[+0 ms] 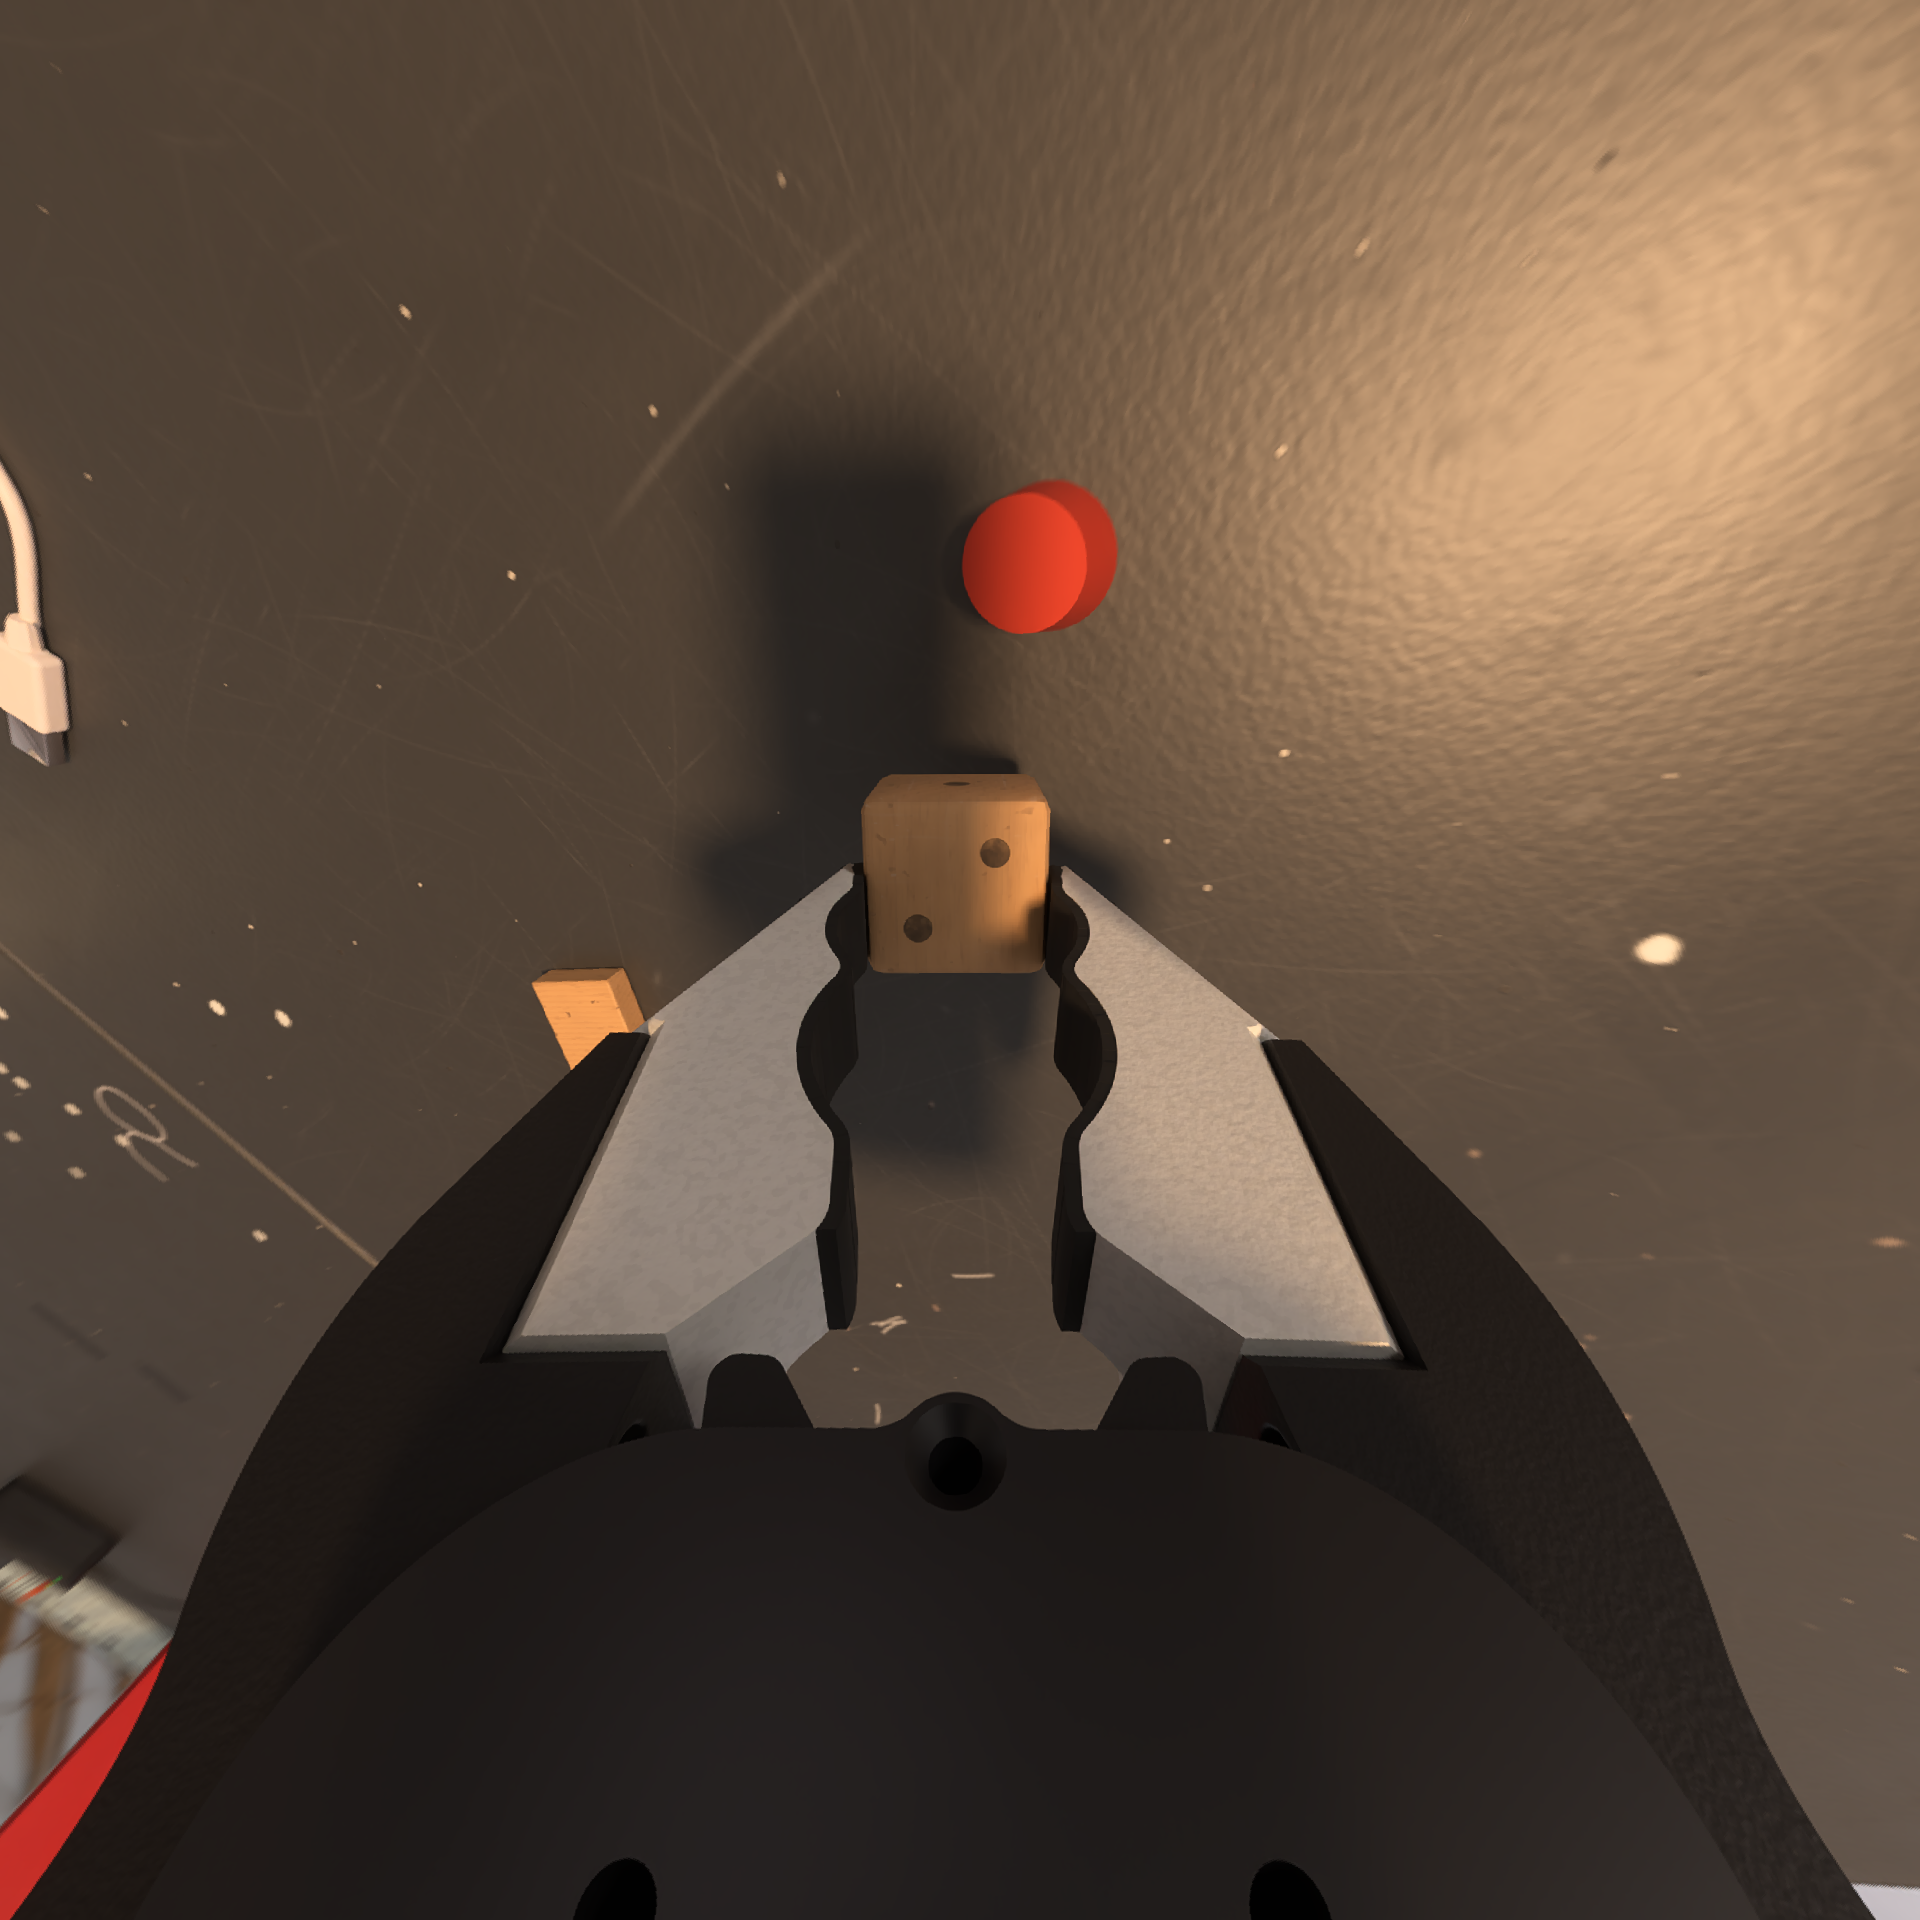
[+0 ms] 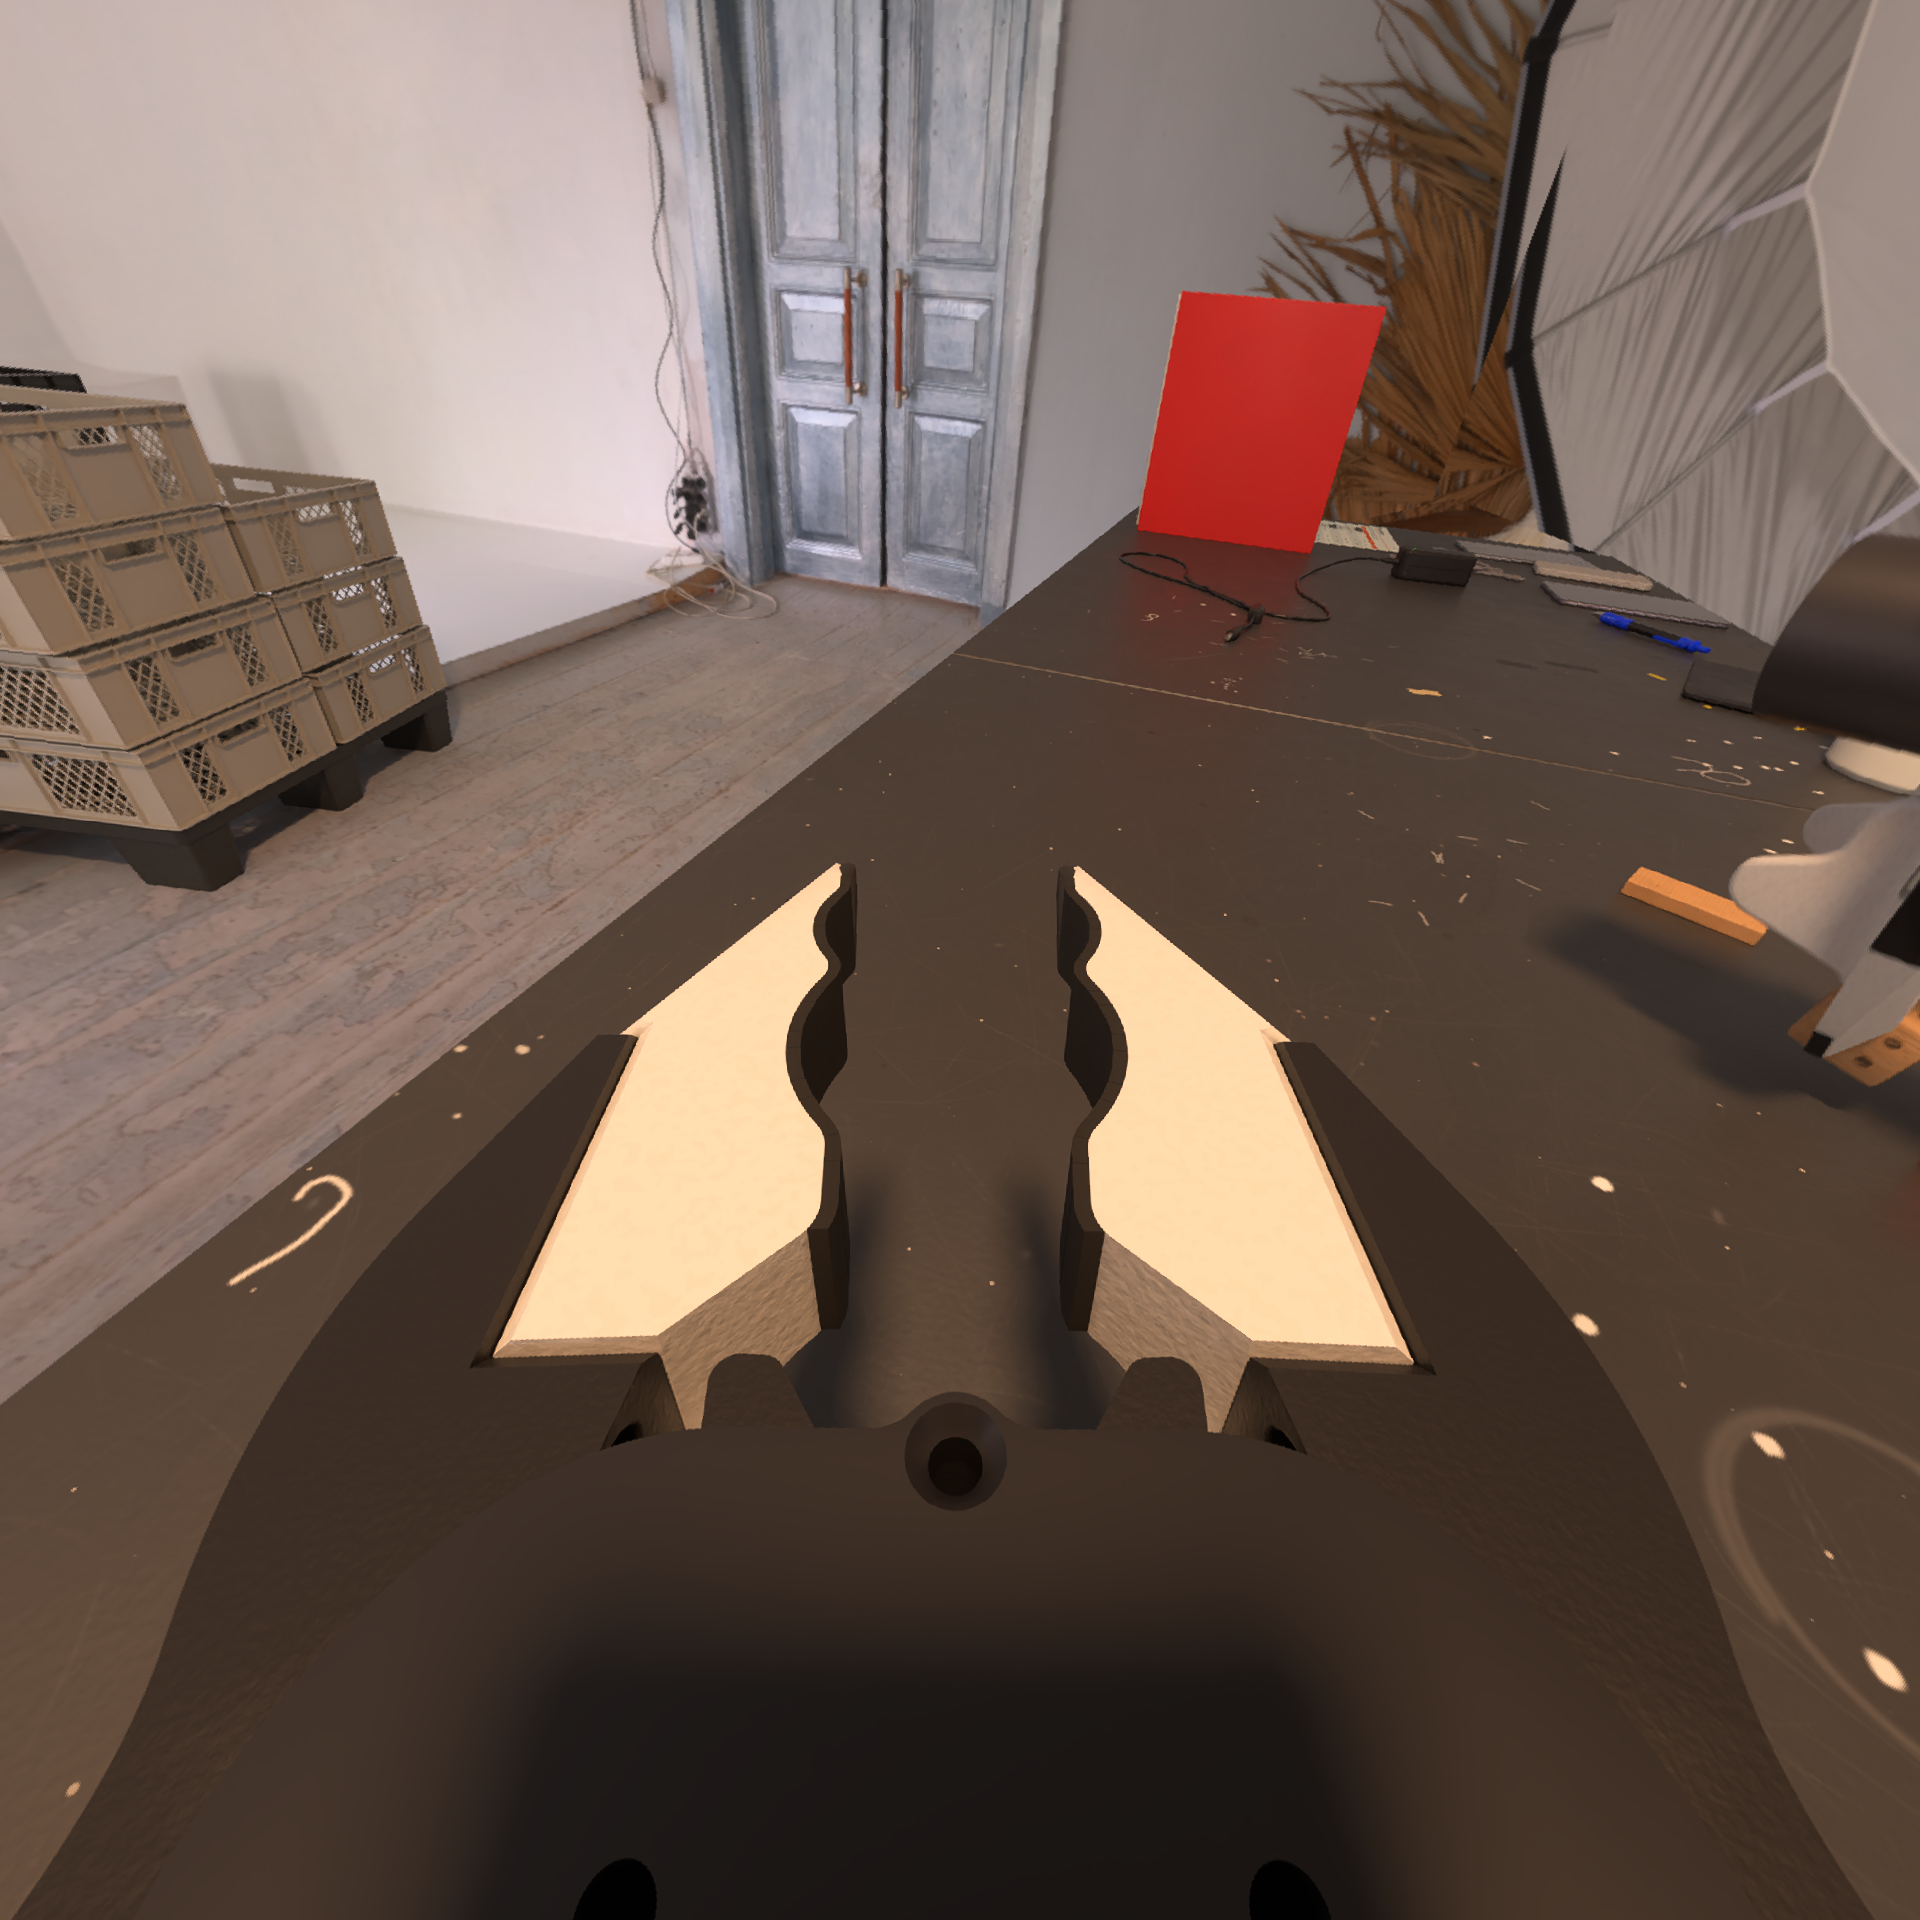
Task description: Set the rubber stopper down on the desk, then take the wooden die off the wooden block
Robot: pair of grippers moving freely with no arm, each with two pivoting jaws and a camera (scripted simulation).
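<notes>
In the left wrist view my left gripper (image 1: 956, 883) is shut on the wooden die (image 1: 954, 873), gripped by its sides between the fingertips and held above the dark desk (image 1: 1455, 520). The red rubber stopper (image 1: 1037, 557) lies on the desk beyond the die, free of both grippers. The wooden block (image 1: 587, 1013) lies on the desk to the left, partly hidden behind my left finger and apart from the die. In the right wrist view my right gripper (image 2: 956, 883) is open and empty over the desk. The left gripper (image 2: 1860, 966), the die (image 2: 1870, 1055) and the block (image 2: 1694, 904) show at that view's right edge.
A white USB cable (image 1: 31, 665) lies at the left edge of the left wrist view. A red board (image 2: 1257, 421), a black cable (image 2: 1226, 603), a blue pen (image 2: 1652, 631) and flat dark items sit at the desk's far end. The desk edge (image 2: 727, 862) drops to the floor on the left.
</notes>
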